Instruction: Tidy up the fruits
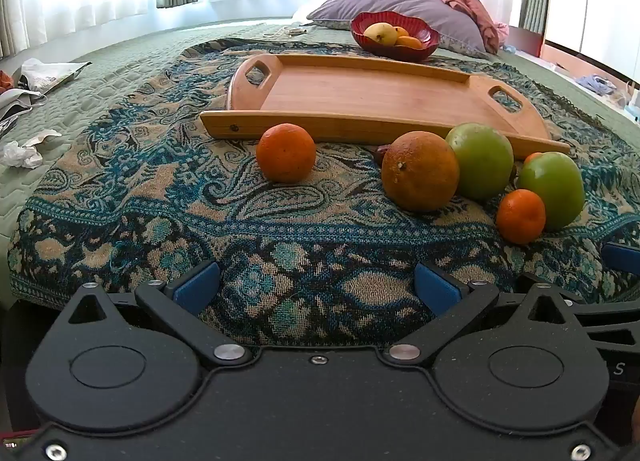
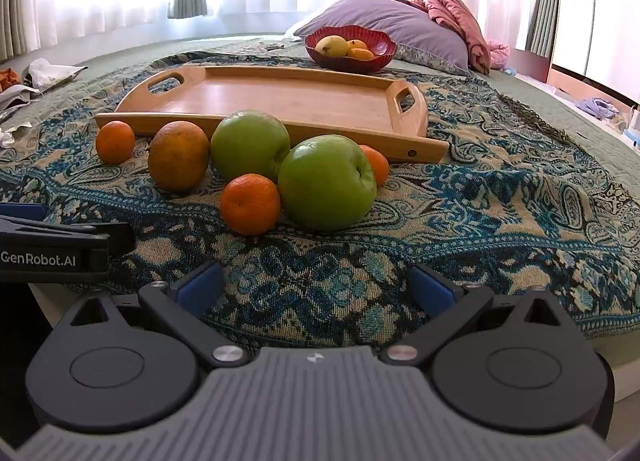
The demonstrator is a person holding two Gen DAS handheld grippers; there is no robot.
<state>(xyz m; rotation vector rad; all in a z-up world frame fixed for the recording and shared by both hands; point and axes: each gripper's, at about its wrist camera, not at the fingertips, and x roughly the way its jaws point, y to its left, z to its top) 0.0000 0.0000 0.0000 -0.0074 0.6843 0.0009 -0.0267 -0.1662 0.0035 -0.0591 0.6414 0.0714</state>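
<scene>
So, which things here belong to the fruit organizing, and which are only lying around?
Job:
green apples
oranges
wooden tray
red bowl

Lying about:
pillows
crumpled paper
bags

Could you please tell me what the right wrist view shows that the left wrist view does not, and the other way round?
Only the right wrist view shows the left gripper's GenRobot.AI label and most of a small orange behind the nearer green apple; the left view catches just a sliver of it.

Only the left wrist view shows the crumpled tissue clearly, on the bedcover.

Both show the empty wooden tray, the red bowl holding fruit, the purple pillow, and each view's own gripper open, the left gripper and the right gripper.
</scene>
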